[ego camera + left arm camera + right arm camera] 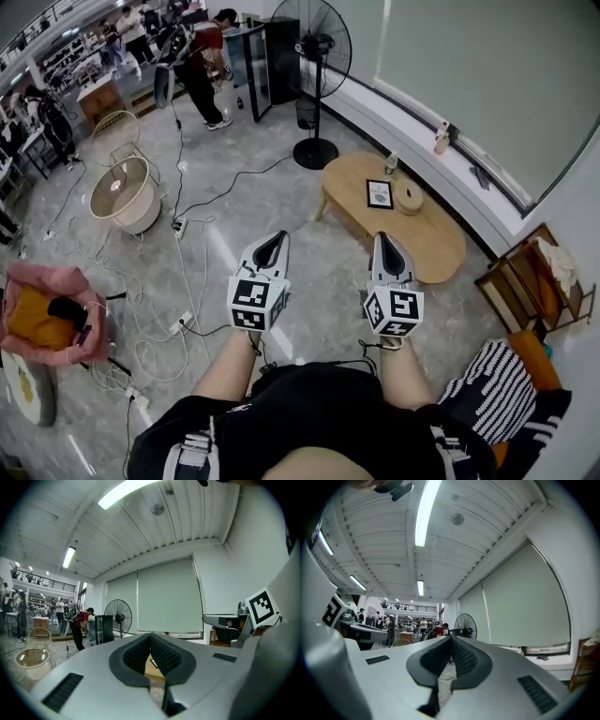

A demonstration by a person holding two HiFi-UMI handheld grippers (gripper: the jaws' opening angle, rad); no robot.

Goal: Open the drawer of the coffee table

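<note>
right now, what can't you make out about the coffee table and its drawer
- The drawer: the head view shows only the top of the coffee table from above, so no front or handle shows.
- Left gripper view: the shut jaws of the left gripper hide all but a tan sliver of the table.
- Right gripper view: the body of the right gripper fills the lower part, and no table shows.
- Framed card, head view: print too small to read.

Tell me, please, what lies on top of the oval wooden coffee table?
On the coffee table stand a black-framed card, a round wooden piece and what looks like a small bottle. The right tongs hide part of its near edge; no drawer shows.
</note>
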